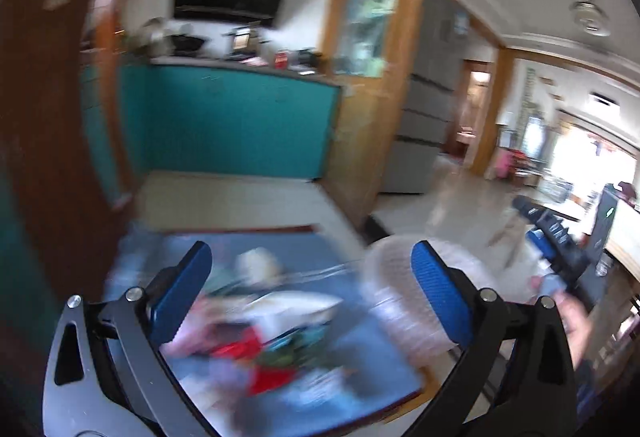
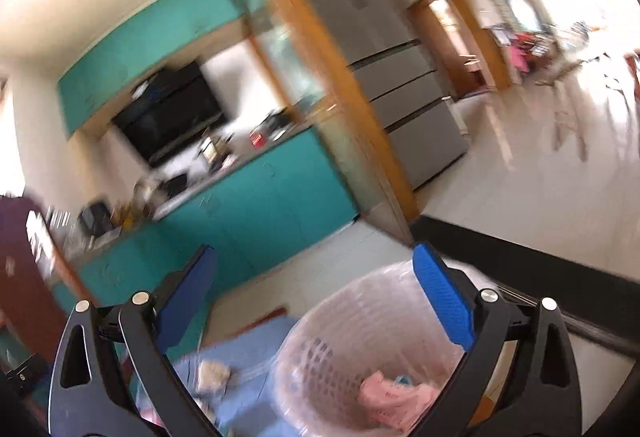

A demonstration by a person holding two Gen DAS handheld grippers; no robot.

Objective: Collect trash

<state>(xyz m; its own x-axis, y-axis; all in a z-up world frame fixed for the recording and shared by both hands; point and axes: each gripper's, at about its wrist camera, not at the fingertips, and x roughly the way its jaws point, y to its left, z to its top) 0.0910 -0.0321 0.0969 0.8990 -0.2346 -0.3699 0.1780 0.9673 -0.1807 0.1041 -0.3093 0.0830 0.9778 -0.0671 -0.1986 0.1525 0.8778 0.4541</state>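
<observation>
Both views are blurred by motion. In the left wrist view my left gripper is open and empty above a blue-topped table strewn with trash: a white crumpled wad, white sheets and red wrappers. A white lattice trash basket stands at the table's right edge. My right gripper shows beyond it. In the right wrist view my right gripper is open and empty above the basket, which holds pink trash. A pale wad lies on the table.
Teal kitchen cabinets with a cluttered counter stand beyond the table. A grey refrigerator and a wooden door frame are to the right. A dark wooden door is at the left. Pale tiled floor stretches right.
</observation>
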